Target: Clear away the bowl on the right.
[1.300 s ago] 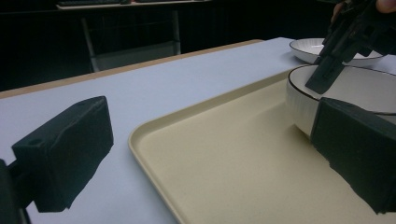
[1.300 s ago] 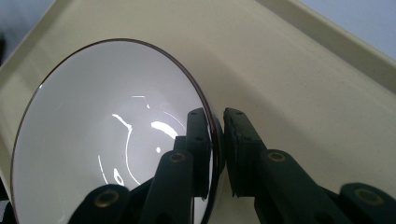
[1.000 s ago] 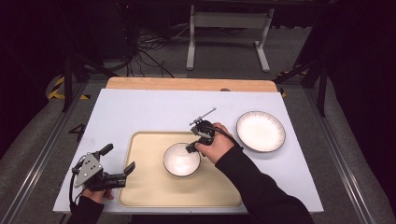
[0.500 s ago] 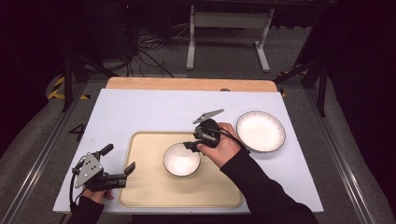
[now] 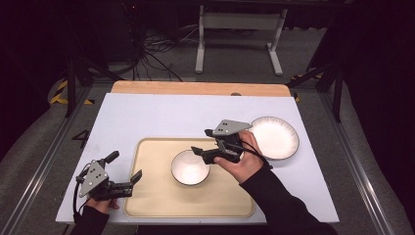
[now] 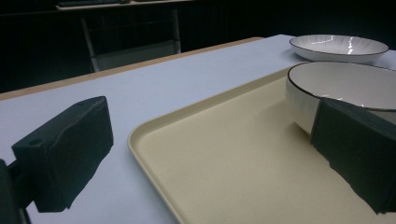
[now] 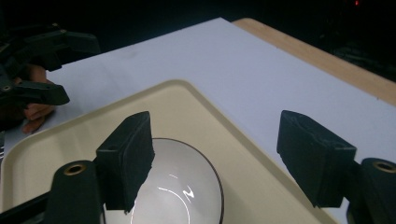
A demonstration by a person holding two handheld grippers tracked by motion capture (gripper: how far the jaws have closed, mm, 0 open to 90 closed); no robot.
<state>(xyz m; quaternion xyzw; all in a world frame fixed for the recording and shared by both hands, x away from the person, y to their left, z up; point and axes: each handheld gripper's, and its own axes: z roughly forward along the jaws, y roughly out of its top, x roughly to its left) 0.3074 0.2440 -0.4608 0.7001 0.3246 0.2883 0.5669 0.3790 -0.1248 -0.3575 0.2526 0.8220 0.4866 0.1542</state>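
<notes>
So the bowl [image 5: 190, 167] is a small white one with a thin dark line around the rim, glossy inside and empty. It's sitting upright and flat on the beige tray [image 5: 161, 205], a bit right of the tray's middle and closer to its far edge than the near one. From the side [image 6: 327, 88] you can see faint vertical ribbing on the outer wall. Nothing is touching it right now, it's just resting there on its own base.
</notes>
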